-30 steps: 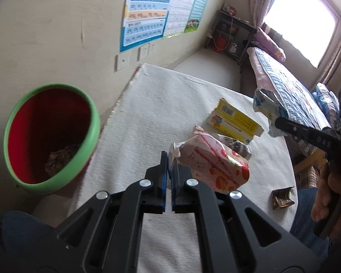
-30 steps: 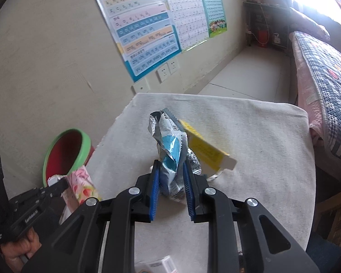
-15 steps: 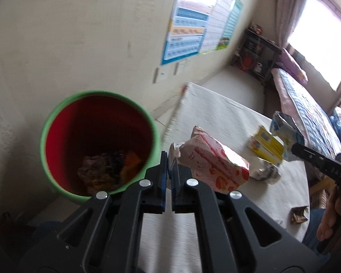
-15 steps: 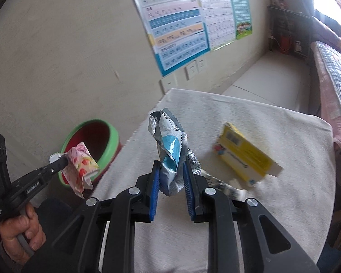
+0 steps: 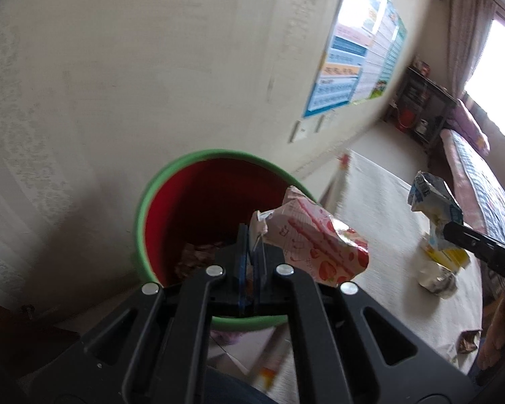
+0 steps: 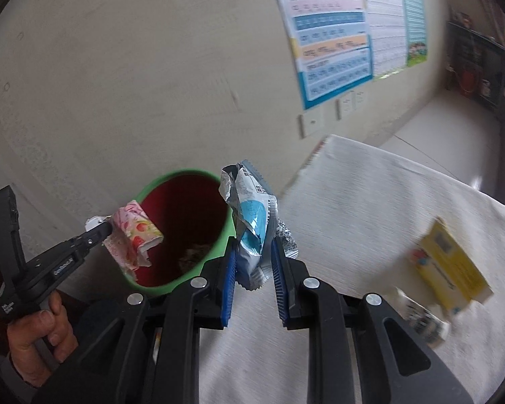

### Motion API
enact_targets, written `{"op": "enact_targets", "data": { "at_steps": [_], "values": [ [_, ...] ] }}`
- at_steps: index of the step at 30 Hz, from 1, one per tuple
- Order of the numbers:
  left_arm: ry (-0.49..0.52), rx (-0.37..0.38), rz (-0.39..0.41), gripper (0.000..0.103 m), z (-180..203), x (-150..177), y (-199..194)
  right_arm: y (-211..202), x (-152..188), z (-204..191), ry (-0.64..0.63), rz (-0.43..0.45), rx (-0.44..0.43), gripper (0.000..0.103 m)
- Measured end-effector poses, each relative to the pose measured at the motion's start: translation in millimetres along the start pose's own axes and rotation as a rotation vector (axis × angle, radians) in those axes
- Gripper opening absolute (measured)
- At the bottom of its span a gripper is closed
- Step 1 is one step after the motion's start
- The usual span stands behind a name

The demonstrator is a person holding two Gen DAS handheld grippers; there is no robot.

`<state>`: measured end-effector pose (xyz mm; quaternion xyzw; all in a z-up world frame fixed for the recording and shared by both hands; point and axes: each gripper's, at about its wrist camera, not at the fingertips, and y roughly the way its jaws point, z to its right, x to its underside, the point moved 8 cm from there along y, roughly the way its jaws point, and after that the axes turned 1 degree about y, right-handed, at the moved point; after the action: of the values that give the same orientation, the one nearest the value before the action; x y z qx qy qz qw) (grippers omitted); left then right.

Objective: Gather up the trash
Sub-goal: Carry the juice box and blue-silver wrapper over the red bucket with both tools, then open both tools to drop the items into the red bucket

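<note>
One table [image 6: 370,208] under a pale cloth fills the right of both views. One green-rimmed red bin [image 5: 171,208] stands at its left edge by the wall, with some crumpled trash at its bottom. On the cloth lie one yellow box [image 6: 451,266], one small crushed silvery container [image 5: 436,277] near it, and one brown wrapper [image 5: 468,341] at the near edge. The left gripper [image 5: 250,252] is clamped on one pink strawberry-print wrapper [image 5: 313,242], held over the bin's mouth. The right gripper [image 6: 252,262] is pinching one blue-and-silver foil bag [image 6: 252,215] just right of the bin.
</note>
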<state>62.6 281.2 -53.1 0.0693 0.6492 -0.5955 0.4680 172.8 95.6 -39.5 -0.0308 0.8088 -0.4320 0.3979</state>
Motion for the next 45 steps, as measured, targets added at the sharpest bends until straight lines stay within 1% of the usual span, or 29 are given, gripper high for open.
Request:
{"op": "enact_targets", "data": {
  "at_steps": [6,10,14,19,22,29,32,33,34,35,36,37,38,39,40,41,42,43,44,45],
  "values": [
    [-0.042,-0.061,0.017,0.002,-28.4,-4.8,5.6,23.5,-9.0,-33.5,-0.037,-0.018,-0.043,0.02],
    [-0.098,-0.111,0.045,0.002,-49.3,-6.7,4.4,38.1,-10.6,-51.9,-0.054,-0.034,-0.065,0.02],
    [-0.138,-0.142,0.073,0.002,-60.9,-5.1,0.3,54.5,-10.2,-68.2,-0.079,-0.054,-0.086,0.02],
    [-0.195,-0.172,0.076,0.002,-74.9,-1.1,-0.2,71.7,-8.2,-83.7,-0.097,-0.076,-0.103,0.02],
    [-0.221,-0.185,0.077,0.002,-79.3,0.0,-0.1,83.1,-5.4,-91.0,-0.108,-0.089,-0.11,0.02],
    [-0.213,-0.189,0.073,0.002,-77.7,0.1,3.4,102.7,-3.6,-96.5,-0.115,-0.114,-0.118,0.02],
    [-0.225,-0.182,0.056,0.003,-79.3,0.8,7.8,108.2,-2.9,-95.3,-0.113,-0.126,-0.125,0.025],
    [-0.231,-0.179,0.048,0.006,-80.6,1.6,9.1,109.6,-2.4,-94.5,-0.114,-0.13,-0.126,0.032],
    [-0.238,-0.18,0.046,0.017,-81.8,1.8,9.4,110.4,-2.0,-92.9,-0.113,-0.131,-0.12,0.04],
    [-0.243,-0.176,0.045,0.03,-82.4,1.6,9.4,111.4,-2.4,-91.8,-0.111,-0.13,-0.114,0.042],
    [-0.243,-0.172,0.04,0.037,-82.2,1.9,10.5,112.4,-1.7,-90.5,-0.109,-0.134,-0.111,0.048],
    [-0.245,-0.165,0.035,0.05,-81.9,2.2,11.5,113.3,-1.0,-89.2,-0.107,-0.139,-0.109,0.056],
    [-0.248,-0.162,0.036,0.063,-82.1,2.1,11.3,113.0,-0.4,-88.6,-0.105,-0.139,-0.106,0.06],
    [-0.249,-0.158,0.037,0.07,-81.7,1.8,11.2,112.5,0.1,-87.4,-0.102,-0.137,-0.105,0.068],
    [-0.246,-0.154,0.036,0.077,-81.1,1.6,11.4,112.1,0.7,-86.7,-0.101,-0.137,-0.106,0.072],
    [-0.249,-0.154,0.034,0.08,-81.1,1.7,11.7,112.0,0.9,-85.3,-0.1,-0.136,-0.098,0.075],
    [-0.255,-0.157,0.032,0.083,-82.6,2.3,11.9,111.7,1.1,-82.9,-0.098,-0.133,-0.085,0.082],
    [-0.264,-0.155,0.031,0.089,-83.9,2.5,12.0,111.4,0.7,-79.4,-0.091,-0.128,-0.068,0.088],
    [-0.279,-0.144,0.032,0.094,-85.9,2.9,11.9,111.6,-0.2,-76.1,-0.082,-0.124,-0.061,0.091],
    [-0.295,-0.131,0.034,0.095,-87.7,3.1,11.6,111.4,-0.8,-73.4,-0.071,-0.122,-0.063,0.094]
  ]
}}
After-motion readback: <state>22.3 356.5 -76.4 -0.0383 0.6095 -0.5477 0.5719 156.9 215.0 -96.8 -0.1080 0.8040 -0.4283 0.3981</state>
